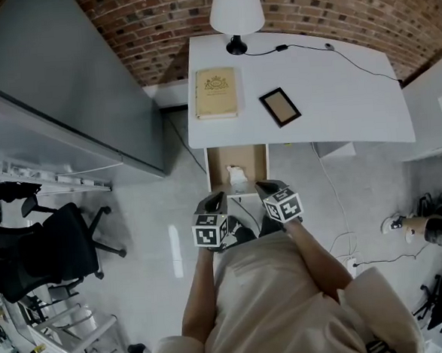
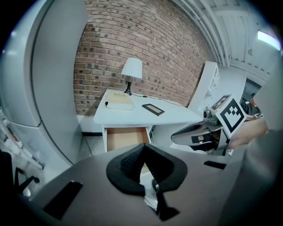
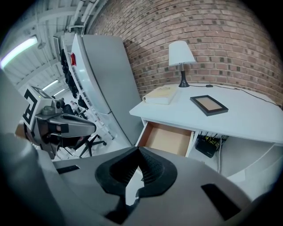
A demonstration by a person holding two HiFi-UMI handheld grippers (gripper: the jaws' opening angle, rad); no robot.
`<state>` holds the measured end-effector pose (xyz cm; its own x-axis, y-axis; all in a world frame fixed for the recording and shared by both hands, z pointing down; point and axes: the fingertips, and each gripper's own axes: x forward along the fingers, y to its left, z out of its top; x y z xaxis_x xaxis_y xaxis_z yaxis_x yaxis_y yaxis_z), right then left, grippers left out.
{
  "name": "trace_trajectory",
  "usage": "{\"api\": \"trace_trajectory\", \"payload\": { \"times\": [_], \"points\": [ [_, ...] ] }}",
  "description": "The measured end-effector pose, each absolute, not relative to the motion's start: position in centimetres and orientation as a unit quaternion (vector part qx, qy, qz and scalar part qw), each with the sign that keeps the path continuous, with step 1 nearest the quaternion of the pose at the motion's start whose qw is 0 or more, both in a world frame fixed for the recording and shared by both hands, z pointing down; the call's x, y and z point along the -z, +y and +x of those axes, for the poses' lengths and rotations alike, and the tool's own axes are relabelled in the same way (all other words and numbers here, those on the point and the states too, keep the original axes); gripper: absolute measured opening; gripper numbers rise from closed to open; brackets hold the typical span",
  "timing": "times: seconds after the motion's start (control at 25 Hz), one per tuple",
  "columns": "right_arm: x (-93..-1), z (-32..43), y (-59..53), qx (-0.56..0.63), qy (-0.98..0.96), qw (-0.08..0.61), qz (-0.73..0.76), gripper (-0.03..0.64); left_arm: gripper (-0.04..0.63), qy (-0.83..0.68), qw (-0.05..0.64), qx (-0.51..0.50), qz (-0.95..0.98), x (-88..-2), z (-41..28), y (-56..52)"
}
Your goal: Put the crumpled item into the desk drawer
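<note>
Left gripper [image 1: 212, 204] and right gripper [image 1: 270, 188], jaws closed on nothing, hover above the open drawer [image 1: 218, 164] containing a crumpled item [image 1: 238, 177].

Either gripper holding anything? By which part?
Nothing held. Left gripper and right gripper are shut, empty; the white crumpled item lies in the open desk drawer.

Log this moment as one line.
drawer: open | crumpled item: inside drawer | left gripper: shut, empty | right gripper: shut, empty | both: at drawer front

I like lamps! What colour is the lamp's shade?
White; the lampshade shows best in the head view.
</note>
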<state>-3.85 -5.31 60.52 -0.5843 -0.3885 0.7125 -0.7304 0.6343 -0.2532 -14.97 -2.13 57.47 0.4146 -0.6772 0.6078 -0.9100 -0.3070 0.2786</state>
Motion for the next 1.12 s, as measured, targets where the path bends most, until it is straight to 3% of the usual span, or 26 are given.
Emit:
{"api": "trace_trajectory", "payload": {
  "times": [1.12],
  "points": [
    [-60.85, -3.89, -4.68, -0.28, -0.848, 0.309, 0.328, 0.026, 0.015, -0.501, 0.301, -0.203, 0.786, -57.99, -14.62, -2.14]
  ]
}}
